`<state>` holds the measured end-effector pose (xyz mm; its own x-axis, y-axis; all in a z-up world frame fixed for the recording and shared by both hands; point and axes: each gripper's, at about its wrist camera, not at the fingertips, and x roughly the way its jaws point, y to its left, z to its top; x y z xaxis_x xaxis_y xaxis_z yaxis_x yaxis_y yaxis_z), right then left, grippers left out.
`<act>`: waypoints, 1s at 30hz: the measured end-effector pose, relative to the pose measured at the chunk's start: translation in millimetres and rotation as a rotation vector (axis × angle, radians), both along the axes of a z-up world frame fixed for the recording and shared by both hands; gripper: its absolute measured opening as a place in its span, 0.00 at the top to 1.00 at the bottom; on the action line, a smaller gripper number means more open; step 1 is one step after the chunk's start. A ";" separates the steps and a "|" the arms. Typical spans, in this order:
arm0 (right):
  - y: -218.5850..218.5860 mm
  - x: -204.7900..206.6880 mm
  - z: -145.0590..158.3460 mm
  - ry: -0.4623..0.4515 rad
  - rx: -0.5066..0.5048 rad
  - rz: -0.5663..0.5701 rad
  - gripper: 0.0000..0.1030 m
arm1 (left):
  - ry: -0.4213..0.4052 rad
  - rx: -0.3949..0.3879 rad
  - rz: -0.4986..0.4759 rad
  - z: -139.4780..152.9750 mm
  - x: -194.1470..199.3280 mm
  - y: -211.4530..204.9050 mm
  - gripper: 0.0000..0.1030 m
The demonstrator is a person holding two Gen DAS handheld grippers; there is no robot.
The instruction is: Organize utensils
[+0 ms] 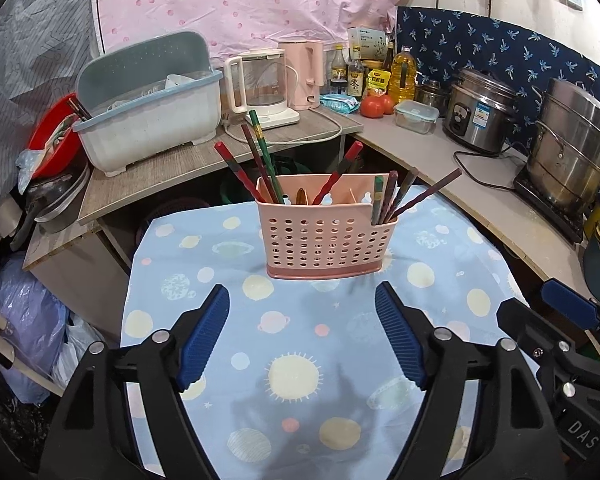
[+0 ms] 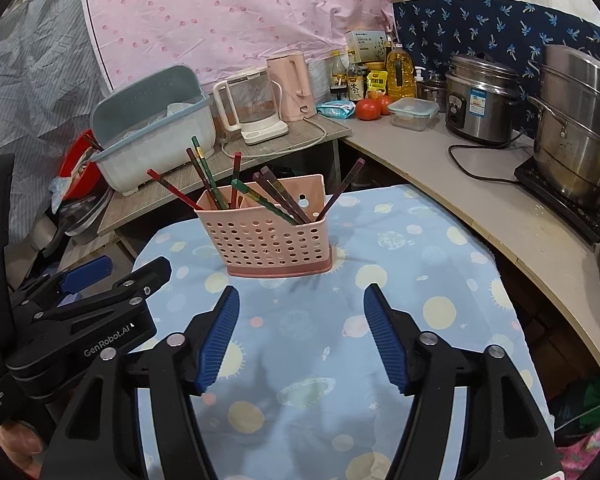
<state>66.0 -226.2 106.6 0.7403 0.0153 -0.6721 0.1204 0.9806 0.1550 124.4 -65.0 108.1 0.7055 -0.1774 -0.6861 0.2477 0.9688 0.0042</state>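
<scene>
One table with a blue space cloth [image 1: 300, 360] carries the job. On it stands one pink holder [image 1: 324, 240], straight ahead at 12 o'clock from both grippers, near the far edge of the cloth.

The biggest worry is the holder itself. It looks light, and tall sticks lean out of it, so a bump from a gripper could tip it over or push it off the far edge. The cloth could slide too if it gets dragged. A smaller worry is the chopsticks [image 1: 260, 160]. They cross each other, so pulling one could lift or flick out another.

Now the count, big to small:
- One table cloth.
- One holder (it seems to have three parts inside).
- Two grippers. The left gripper [image 1: 302, 292] has its fingers spread wide and holds nothing. The right gripper [image 2: 300, 292] is the same, wide apart and holding nothing.
- About nine chopsticks, some leaning to 10 o'clock and some to 2 o'clock. They overlap, so the exact number is hard to tell.
</scene>
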 end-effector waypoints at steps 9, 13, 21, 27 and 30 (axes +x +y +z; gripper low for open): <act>-0.1 -6.3 0.9 0.004 -0.008 -0.009 0.18 | -0.011 0.008 0.009 -0.1 -7.2 2.6 0.15; -0.7 -5.8 0.5 0.008 -0.015 -0.015 0.15 | -0.016 0.020 0.020 0.4 -8.2 2.7 0.12; 0.3 -6.0 -0.7 -0.006 -0.035 -0.033 0.06 | -0.019 0.037 0.038 -0.6 -6.0 4.1 0.10; 1.3 -3.1 -4.3 -0.006 -0.046 -0.037 0.06 | -0.019 0.037 0.053 -2.1 -4.8 6.2 0.10; 3.2 -1.6 -5.5 -0.006 -0.058 -0.037 0.06 | -0.015 0.038 0.063 -3.9 -3.3 7.3 0.10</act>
